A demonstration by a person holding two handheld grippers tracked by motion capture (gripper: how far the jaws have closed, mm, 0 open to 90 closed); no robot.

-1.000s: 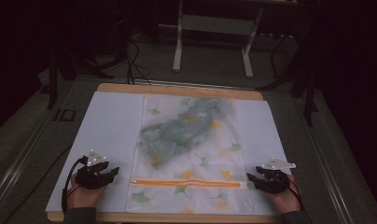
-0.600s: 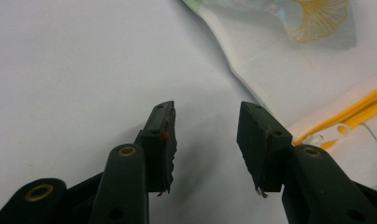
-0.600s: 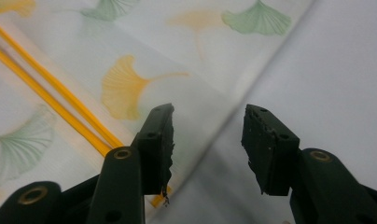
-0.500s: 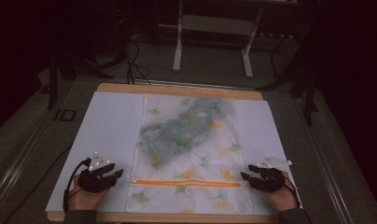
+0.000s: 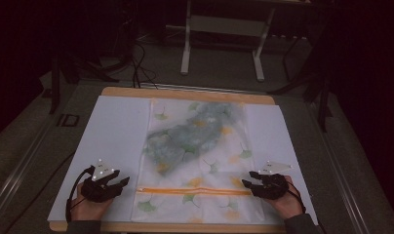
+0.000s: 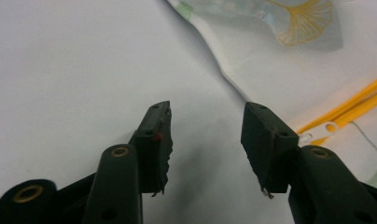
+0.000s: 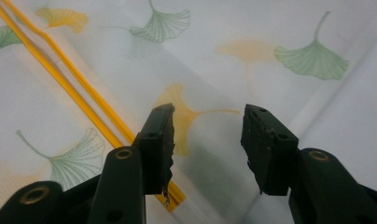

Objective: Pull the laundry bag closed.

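Observation:
A translucent zip bag [image 5: 195, 161] printed with ginkgo leaves lies flat on a white sheet [image 5: 117, 131], with a crumpled blue-green thing [image 5: 185, 139] inside. Its orange zipper [image 5: 195, 191] runs across the near end. My left gripper [image 5: 124, 183] rests on the sheet just left of the bag's near corner. In the left gripper view the gripper [image 6: 207, 109] is open, its jaws have just been opening, and the zipper pull [image 6: 317, 135] lies beside the right jaw. My right gripper [image 5: 246, 183] hovers over the bag's right edge [image 7: 252, 42], by the zipper's end [image 7: 70, 79]. This gripper [image 7: 209, 109] is open; its jaws have just closed slightly on nothing.
The sheet covers a wooden table [image 5: 185, 92]. Behind the table stand the legs of a metal frame [image 5: 222, 29], and cables [image 5: 136, 63] lie on the dark floor. Bare sheet lies on both sides of the bag.
My right gripper has shifted left, from beside the bag onto its right edge at the zipper's end. The left gripper has stayed about where it was.

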